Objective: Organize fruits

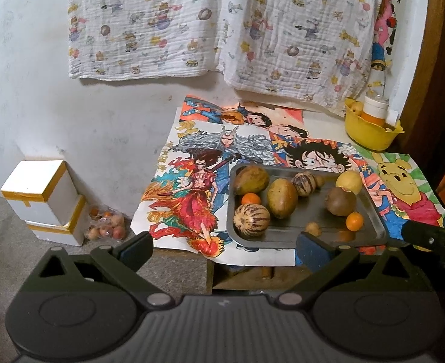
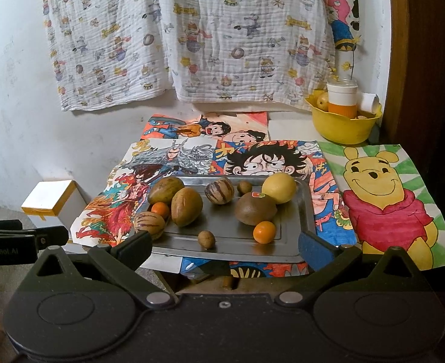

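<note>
A metal tray (image 2: 305, 211) (image 1: 370, 208) on the table holds several fruits: two brown mangoes (image 2: 186, 206), two striped melons (image 2: 219, 190), a brown kiwi-like fruit (image 2: 255, 207), a yellow lemon (image 2: 279, 187), two small oranges (image 2: 264, 232) and two small brown nuts (image 2: 206, 239). My right gripper (image 2: 224, 249) is open just short of the tray's near edge, with nothing between its fingers. My left gripper (image 1: 224, 246) is open too, in front of the tray's near left corner, also holding nothing. Each gripper shows at the edge of the other's view.
Cartoon drawings (image 2: 386, 199) cover the table. A yellow bowl (image 2: 342, 127) with a white-orange cup and a fruit stands at the back right. A patterned cloth (image 2: 192, 36) hangs on the wall. White boxes (image 1: 41, 193) and a bag of fruit (image 1: 107, 225) sit on the floor at left.
</note>
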A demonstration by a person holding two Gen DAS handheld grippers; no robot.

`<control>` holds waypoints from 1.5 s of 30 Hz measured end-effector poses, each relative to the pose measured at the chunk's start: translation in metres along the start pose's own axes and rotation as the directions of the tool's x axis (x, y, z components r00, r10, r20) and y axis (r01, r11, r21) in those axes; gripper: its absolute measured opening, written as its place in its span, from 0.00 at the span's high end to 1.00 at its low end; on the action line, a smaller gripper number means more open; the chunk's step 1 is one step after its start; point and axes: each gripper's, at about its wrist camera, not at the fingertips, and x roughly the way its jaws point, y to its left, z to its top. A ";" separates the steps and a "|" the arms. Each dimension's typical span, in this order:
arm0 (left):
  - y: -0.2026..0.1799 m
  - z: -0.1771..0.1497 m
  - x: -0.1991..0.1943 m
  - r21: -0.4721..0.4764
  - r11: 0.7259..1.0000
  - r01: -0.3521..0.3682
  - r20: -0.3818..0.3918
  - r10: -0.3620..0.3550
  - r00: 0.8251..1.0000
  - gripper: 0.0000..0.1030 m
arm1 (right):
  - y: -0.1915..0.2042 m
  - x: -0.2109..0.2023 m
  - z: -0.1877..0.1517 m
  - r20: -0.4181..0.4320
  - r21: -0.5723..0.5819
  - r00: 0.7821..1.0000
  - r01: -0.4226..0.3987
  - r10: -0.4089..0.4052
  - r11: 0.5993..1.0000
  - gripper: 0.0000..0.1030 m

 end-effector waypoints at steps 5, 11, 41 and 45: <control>0.002 -0.001 0.003 -0.018 0.999 -0.032 -0.027 0.031 0.999 0.01 | 0.002 0.000 0.000 -0.001 -0.005 1.000 -0.002 0.002 1.000 0.01; 0.005 -0.001 0.005 -0.033 0.999 -0.020 -0.041 0.019 0.999 0.01 | 0.002 0.000 0.000 0.000 -0.005 1.000 -0.002 0.002 1.000 0.00; 0.007 0.001 0.019 -0.061 0.998 0.005 -0.059 -0.008 0.998 0.01 | 0.000 0.014 0.004 -0.020 -0.030 1.000 0.002 -0.003 1.000 0.01; 0.006 0.002 0.022 -0.064 0.998 0.003 -0.063 -0.007 0.998 0.01 | 0.002 0.015 0.005 -0.022 -0.046 1.000 -0.006 0.005 0.999 0.00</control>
